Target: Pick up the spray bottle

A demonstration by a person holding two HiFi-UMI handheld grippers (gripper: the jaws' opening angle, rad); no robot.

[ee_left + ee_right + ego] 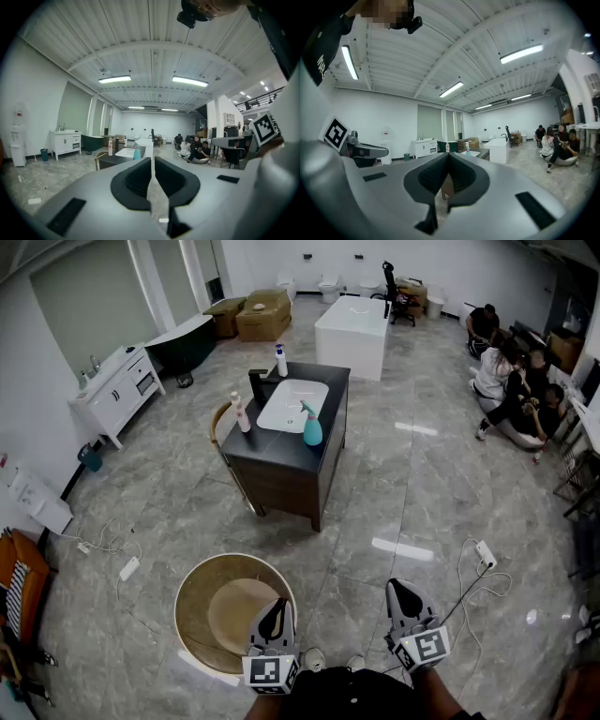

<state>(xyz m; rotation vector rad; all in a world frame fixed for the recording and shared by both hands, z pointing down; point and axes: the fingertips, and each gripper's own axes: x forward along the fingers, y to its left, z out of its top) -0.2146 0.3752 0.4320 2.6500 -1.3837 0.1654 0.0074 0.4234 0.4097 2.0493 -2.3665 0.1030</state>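
The teal spray bottle [312, 427] stands on a dark vanity [284, 465], at the right of its white sink [292, 405], in the middle of the room. It shows small and far off in the left gripper view [137, 153] and in the right gripper view [467, 149]. My left gripper [274, 615] and right gripper [403, 596] are at the bottom of the head view, well short of the vanity. Both are shut with nothing between the jaws, as the left gripper [152, 161] and right gripper [447, 157] views show.
A pink-topped bottle [241, 413] and a white bottle [280, 361] also stand on the vanity. A round wooden tub [200, 610] sits on the floor under my left gripper. A power strip with cables [485, 554] lies at the right. People [506, 381] sit far right.
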